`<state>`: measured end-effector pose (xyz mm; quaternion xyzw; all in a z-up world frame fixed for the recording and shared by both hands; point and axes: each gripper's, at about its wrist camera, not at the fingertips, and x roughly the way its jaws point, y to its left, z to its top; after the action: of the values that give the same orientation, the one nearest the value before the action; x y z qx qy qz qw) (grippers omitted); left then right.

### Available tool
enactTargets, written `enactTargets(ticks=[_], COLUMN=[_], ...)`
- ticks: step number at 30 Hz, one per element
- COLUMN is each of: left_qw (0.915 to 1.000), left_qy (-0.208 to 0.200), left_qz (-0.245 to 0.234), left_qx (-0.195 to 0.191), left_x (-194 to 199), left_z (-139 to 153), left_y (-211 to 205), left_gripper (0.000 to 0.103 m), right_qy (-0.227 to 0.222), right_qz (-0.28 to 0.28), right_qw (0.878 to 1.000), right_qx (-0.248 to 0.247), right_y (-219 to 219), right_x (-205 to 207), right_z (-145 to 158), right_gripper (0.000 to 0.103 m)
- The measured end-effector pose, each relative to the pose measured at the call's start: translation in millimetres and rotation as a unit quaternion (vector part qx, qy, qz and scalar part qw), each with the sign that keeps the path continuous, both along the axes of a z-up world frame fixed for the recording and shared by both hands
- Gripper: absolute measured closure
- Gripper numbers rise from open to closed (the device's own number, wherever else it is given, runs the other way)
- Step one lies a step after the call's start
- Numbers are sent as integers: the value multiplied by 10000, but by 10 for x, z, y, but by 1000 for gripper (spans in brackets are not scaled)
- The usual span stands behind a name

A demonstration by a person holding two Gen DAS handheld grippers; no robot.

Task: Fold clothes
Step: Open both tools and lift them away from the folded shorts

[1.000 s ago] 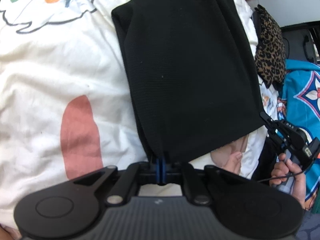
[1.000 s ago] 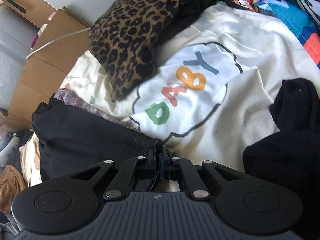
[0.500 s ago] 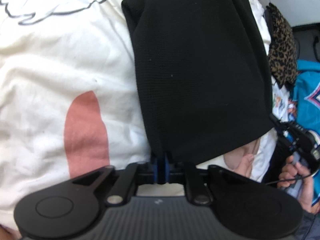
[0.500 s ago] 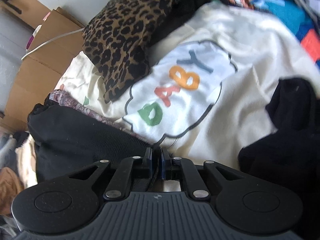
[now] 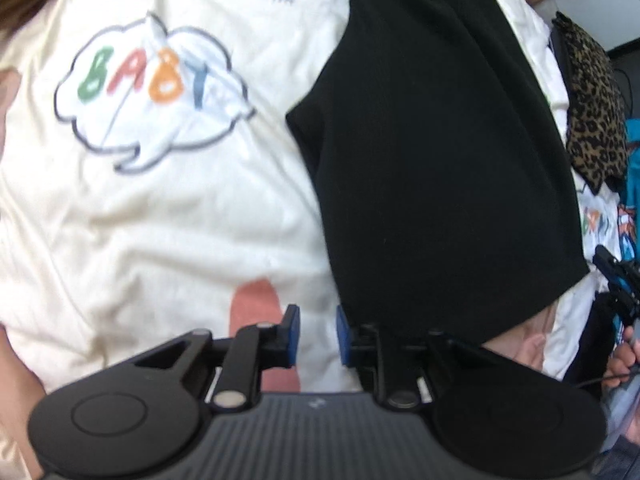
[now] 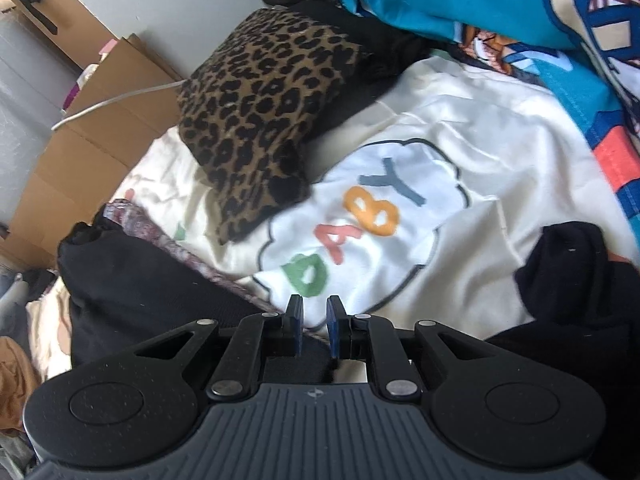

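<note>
Left gripper (image 5: 317, 334): jaws opening, blue pads apart, nothing between them. It hangs over the cream "BABY" sheet (image 5: 160, 208), with the folded black garment (image 5: 432, 152) just beside its right pad. The garment lies flat on the sheet as a long dark strip.

Right gripper (image 6: 313, 326): pads slightly apart with a narrow gap, pinching nothing. The black garment (image 6: 132, 292) shows at its lower left edge, partly under the fingers. A leopard-print cloth (image 6: 260, 120) lies further back on the sheet (image 6: 480, 168). A teal printed blanket (image 6: 480, 0) is bunched at top right, and another black garment (image 6: 576, 280) sits at the right edge.
</note>
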<state>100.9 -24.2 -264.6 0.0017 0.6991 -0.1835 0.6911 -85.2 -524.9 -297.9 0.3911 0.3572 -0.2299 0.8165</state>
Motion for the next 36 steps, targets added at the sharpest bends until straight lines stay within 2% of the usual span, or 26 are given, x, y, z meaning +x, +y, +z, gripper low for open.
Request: enactTargets(ticks=[3,5,8,16,21,24,27,31,36], left_qw=[9999,9997,9991,9961,9929,9930,9924,9903,9892], left_qy=[-145,-251,-416,-877,-1185,-1142,-1171,-1356,-1402], left_qz=[4,9,-24,-7,-10,95,185,-15,-155], left_qx=[44,49,37,94,-82,-284,-316,-304,-404], left_x=[117,187,308,778,1085,1357,1597,1792,2117], left_z=[110,179,276,453,646,713,770,845,770], left_y=[-90,-148,-255,-626,-1025,-1264,-1418,-1704,-2098], left_gripper=[78,77,74,74,73,71,71,71,71], right_qy=[-83,-167,-264,-400,-470,-526,-552,-553,-507], right_qz=[5,44,140,354,479,483,523,637,659], right_qw=[10000,9999,9995,9985,9975,9972,9969,9961,9960], right_qx=[-30,8,-29,-122,-225,-210,-199,-263,-339], right_y=[43,57,93,175,231,247,267,298,304], right_x=[52,71,92,131,173,191,220,257,271], right_z=[30,51,86,120,149,163,172,186,184], right_gripper=[87,79,76,76,76,76,76,76,76])
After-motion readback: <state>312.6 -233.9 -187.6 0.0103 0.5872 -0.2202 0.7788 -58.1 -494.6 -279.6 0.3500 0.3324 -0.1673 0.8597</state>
